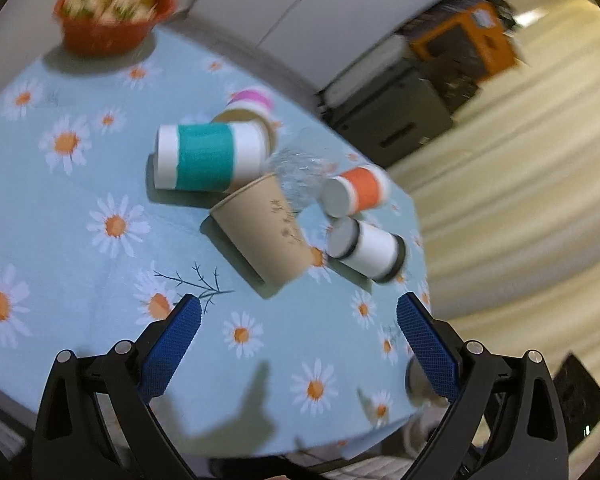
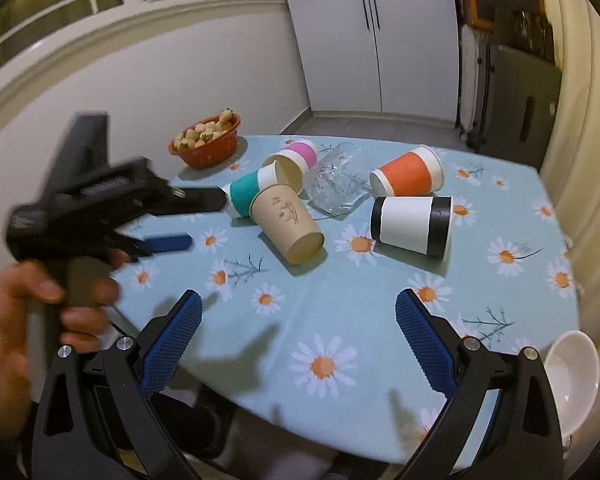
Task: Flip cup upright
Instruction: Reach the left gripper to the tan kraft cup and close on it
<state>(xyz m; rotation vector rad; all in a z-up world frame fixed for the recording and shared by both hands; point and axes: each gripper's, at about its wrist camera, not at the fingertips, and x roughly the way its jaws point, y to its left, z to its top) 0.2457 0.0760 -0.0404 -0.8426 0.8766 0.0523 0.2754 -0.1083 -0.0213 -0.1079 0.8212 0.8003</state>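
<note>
Several paper cups lie on their sides on the daisy tablecloth: a tan cup (image 1: 266, 232) (image 2: 288, 220), a teal-banded cup (image 1: 208, 158) (image 2: 246, 192), a pink one (image 1: 252, 102) (image 2: 300, 154), an orange one (image 1: 358, 192) (image 2: 410, 174) and a black-and-white one (image 1: 370, 248) (image 2: 414, 220). A clear glass (image 1: 300, 172) (image 2: 334, 184) lies among them. My left gripper (image 1: 298, 312) is open and empty, just short of the tan cup; it also shows in the right wrist view (image 2: 192, 220). My right gripper (image 2: 298, 308) is open and empty over the table's near part.
A red basket of fruit (image 1: 114, 16) (image 2: 206, 142) stands at the far side of the table. A white bowl (image 2: 572, 376) sits at the table's near right corner. A white cabinet (image 2: 380, 32) and dark luggage (image 2: 516, 96) stand beyond the table edge.
</note>
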